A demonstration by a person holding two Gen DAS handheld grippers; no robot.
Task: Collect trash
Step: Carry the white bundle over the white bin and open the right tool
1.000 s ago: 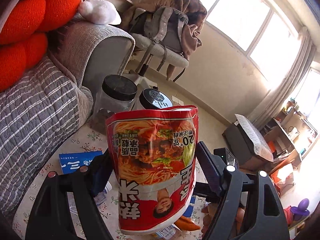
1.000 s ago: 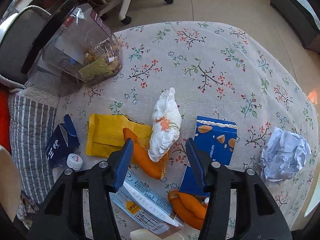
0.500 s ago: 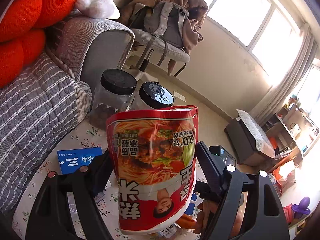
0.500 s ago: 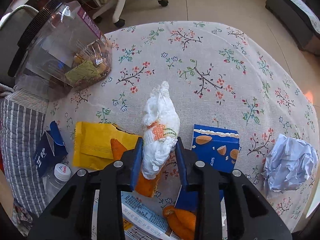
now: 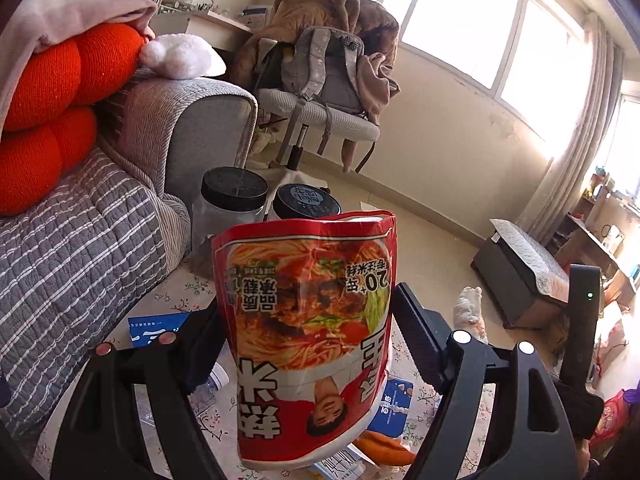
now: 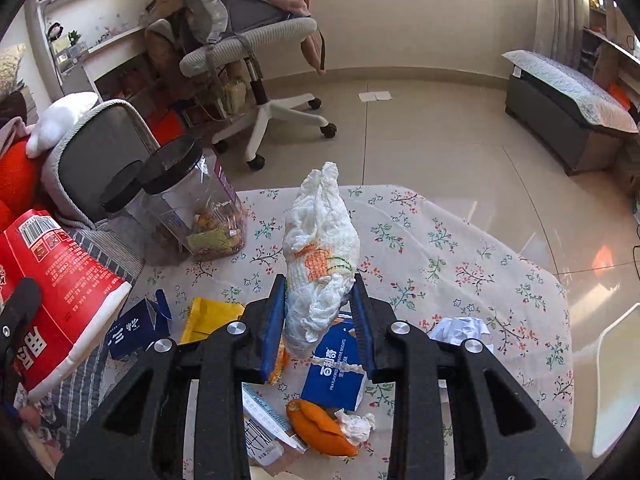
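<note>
- Now the right gripper point(image 6: 320, 316) pinches a crumpled white napkin point(image 6: 320, 256) between its blue pads; the napkin stands up above the flowered table point(image 6: 460, 248), clear of its cloth.
- The left gripper point(image 5: 308, 344) has its fingers pressed on both sides of a red noodle cup point(image 5: 308, 320), which is held upside down, its print inverted, and raised above the table.
- From the right wrist view, the same cup shows at the left edge of the table, tilted.
- On the table, below the napkin, lies a blue biscuit box point(image 6: 334, 372).
- Near the front edge of the table are orange peels point(image 6: 320, 428) with a small white tissue touching them, and beside them a flat printed packet point(image 6: 268, 424).
- To the left of the biscuit box lie a yellow wrapper point(image 6: 208, 316) and a small dark blue carton point(image 6: 136, 328).
- To the right of the biscuit box is a crumpled paper ball point(image 6: 460, 330).
- At the far left side of the table stand two clear jars point(image 6: 200, 208) with black lids, just beside a grey sofa point(image 5: 80, 248).
</note>
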